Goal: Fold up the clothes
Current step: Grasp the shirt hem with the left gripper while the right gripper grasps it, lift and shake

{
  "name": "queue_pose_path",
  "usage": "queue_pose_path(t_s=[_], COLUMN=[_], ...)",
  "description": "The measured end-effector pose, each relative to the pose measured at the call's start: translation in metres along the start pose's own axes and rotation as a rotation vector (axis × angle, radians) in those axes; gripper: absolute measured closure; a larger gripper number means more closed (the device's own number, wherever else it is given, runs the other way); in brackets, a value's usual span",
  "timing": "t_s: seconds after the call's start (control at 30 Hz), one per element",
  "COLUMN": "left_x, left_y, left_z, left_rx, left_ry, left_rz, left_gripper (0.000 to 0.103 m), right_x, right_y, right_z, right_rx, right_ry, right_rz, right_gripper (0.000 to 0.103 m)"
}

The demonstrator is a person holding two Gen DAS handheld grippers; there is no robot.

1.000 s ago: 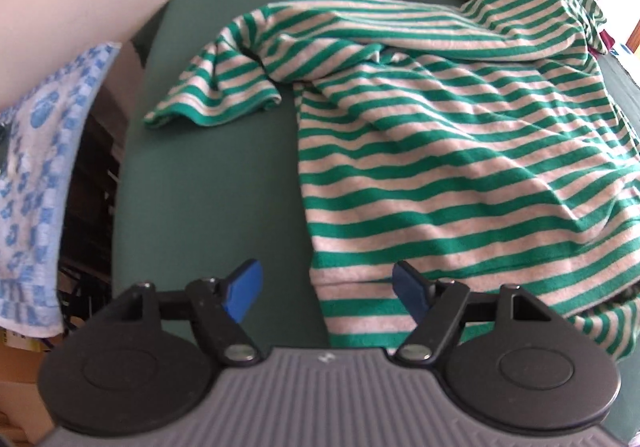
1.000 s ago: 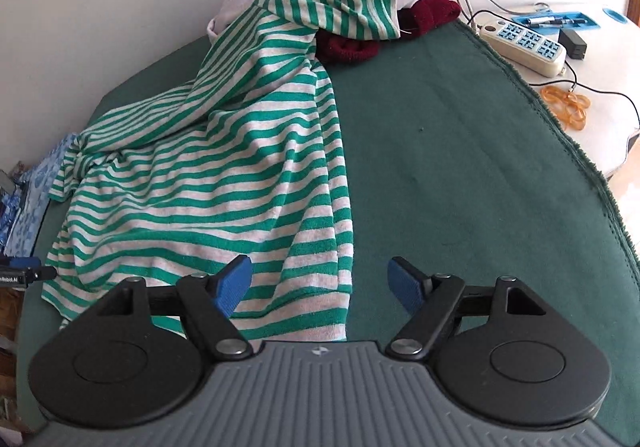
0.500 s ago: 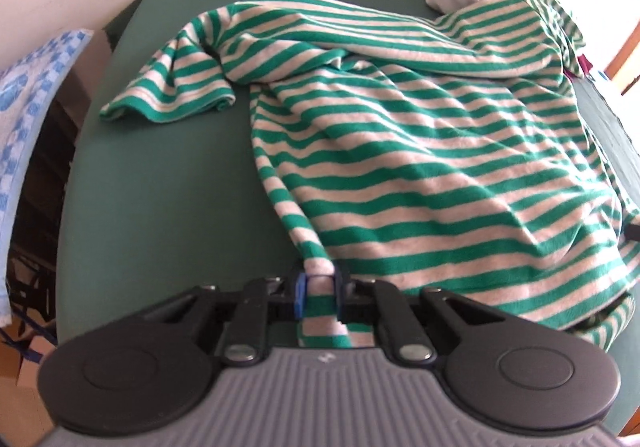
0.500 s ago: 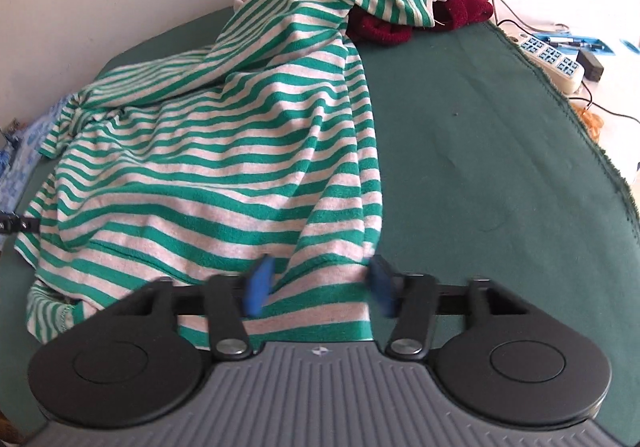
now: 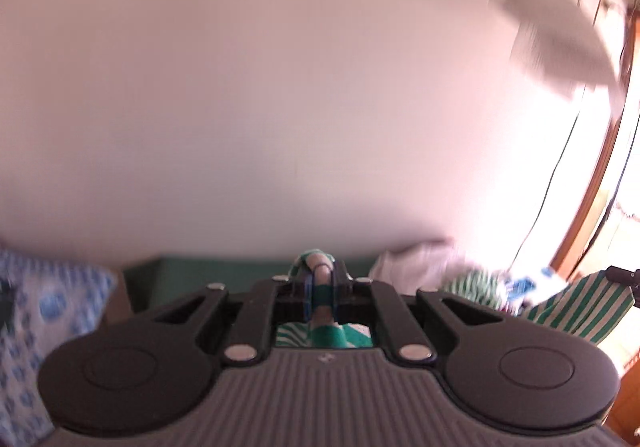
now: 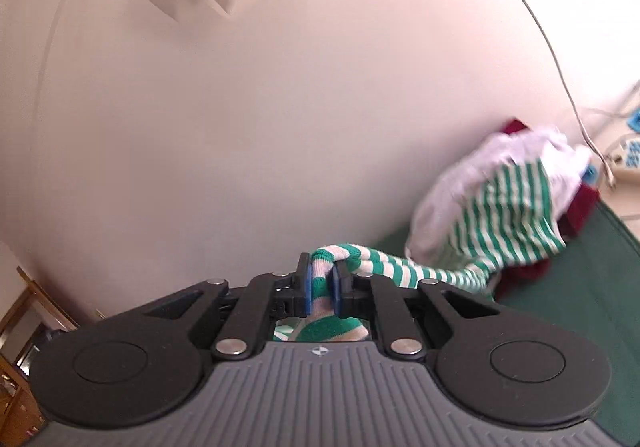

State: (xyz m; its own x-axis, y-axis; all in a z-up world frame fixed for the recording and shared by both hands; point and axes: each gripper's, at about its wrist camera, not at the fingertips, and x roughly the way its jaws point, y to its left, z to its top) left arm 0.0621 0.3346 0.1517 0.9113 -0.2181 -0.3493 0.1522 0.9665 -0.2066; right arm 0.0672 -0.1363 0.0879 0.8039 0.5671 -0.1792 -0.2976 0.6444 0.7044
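A green-and-white striped shirt (image 6: 504, 215) is now lifted: a second ago it lay spread on the green table (image 6: 592, 279), and now each wrist view shows mostly bare wall. The left gripper (image 5: 320, 289), low centre of its frame, is clamped on a bunched fold of the shirt's hem. The right gripper (image 6: 321, 289) pinches another fold, cloth trailing to the right toward a pile of white and dark red clothes (image 6: 532, 151). Likely the shirt is being raised to shake it flat before folding.
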Motion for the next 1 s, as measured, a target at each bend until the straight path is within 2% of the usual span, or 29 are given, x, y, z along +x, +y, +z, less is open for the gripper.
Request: queue_pose_path(t_s=[0.17, 0.27, 0.37, 0.5, 0.57, 0.63, 0.73, 0.87, 0.93, 1.0], left_x=[-0.043, -0.041, 0.006, 0.100, 0.142, 0.154, 0.158, 0.105, 0.077, 0.053], left_y=[0.003, 0.009, 0.015, 0.026, 0.031, 0.033, 0.032, 0.007, -0.007, -0.020], left_z=[0.057, 0.079, 0.086, 0.084, 0.084, 0.102, 0.136, 0.182, 0.190, 0.186], left_rx=[-0.013, -0.010, 0.001, 0.009, 0.013, -0.001, -0.020, 0.021, 0.047, 0.072], left_ry=[-0.102, -0.108, -0.013, 0.150, 0.208, 0.180, 0.107, -0.075, -0.153, -0.203], left_rz=[0.029, 0.069, 0.100, 0.136, 0.158, 0.171, 0.187, 0.132, 0.119, 0.102], left_gripper=[0.099, 0.099, 0.099, 0.099, 0.099, 0.099, 0.099, 0.099, 0.099, 0.099], right_x=[-0.029, -0.023, 0.019, 0.103, 0.132, 0.153, 0.147, 0.108, 0.084, 0.065], right_y=[0.059, 0.081, 0.076, 0.044, 0.029, 0.019, 0.024, 0.054, 0.071, 0.075], right_z=[0.050, 0.068, 0.083, 0.097, 0.106, 0.116, 0.139, 0.169, 0.176, 0.169], right_rx=[-0.087, -0.139, -0.143, -0.109, -0.074, -0.044, -0.025, -0.051, -0.094, -0.119], right_ry=[-0.119, -0.134, -0.082, 0.009, 0.004, -0.022, -0.137, -0.299, -0.358, -0.359], right_rz=[0.111, 0.092, 0.025, -0.113, -0.154, -0.185, -0.156, -0.031, 0.011, 0.024], right_gripper=[0.093, 0.093, 0.093, 0.093, 0.093, 0.093, 0.093, 0.093, 0.093, 0.093])
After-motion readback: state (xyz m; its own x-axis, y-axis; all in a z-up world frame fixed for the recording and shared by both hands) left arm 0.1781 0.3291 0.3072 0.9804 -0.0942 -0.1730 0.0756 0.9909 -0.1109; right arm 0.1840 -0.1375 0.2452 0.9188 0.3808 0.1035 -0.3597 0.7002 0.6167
